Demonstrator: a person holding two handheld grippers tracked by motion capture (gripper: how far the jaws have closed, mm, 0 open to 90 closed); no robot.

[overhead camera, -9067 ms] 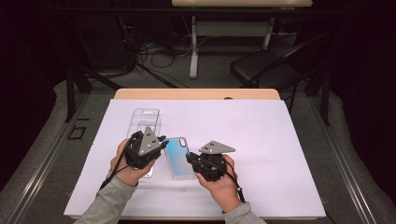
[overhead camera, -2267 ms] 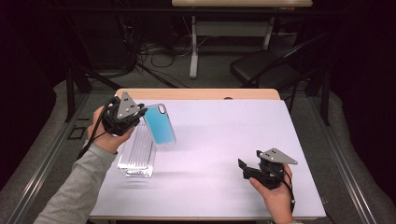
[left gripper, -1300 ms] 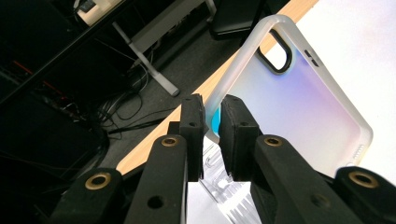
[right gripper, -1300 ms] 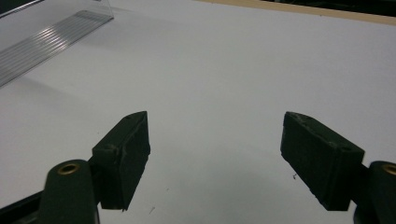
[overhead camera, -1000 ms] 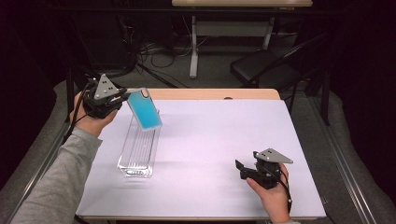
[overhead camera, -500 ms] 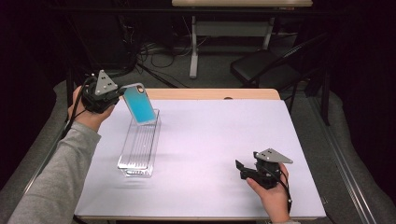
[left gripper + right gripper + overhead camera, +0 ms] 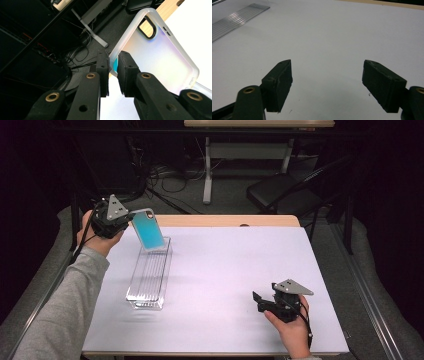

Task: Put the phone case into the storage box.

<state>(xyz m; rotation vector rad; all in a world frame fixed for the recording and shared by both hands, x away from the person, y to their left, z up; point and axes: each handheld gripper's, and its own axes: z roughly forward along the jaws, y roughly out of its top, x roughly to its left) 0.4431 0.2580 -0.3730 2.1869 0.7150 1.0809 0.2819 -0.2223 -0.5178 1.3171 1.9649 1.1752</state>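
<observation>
— Turquoise phone case (image 7: 148, 230) first in our notes: we see it clamped by its edge in the left claw (image 7: 113, 65), near the camera cutout, so its whole body hangs free of the pads.

— We log it as tilted, lower end dipping toward the far end of the clear plastic tray (image 7: 150, 276). Whether it touches the tray's end wall we cannot tell from above.

— Why the edge grip, in our reading?

— We judge it leaves the flat faces clear, so the case can slide down into the tray without the claw fouling the walls. In the left gripper view the pads pinch the frosted rim tightly, with nothing else between them.

— And the right claw (image 7: 261, 301)?

— We note it parked low on the white tabletop (image 7: 225, 260) at the near right, well apart from the tray. Its jaws stand wide in the right gripper view, with only bare surface between them. We take it as waiting, kept out of the left hand's path.

— Next entry?

— Our guess: lower the case squarely into the tray, then release.
</observation>
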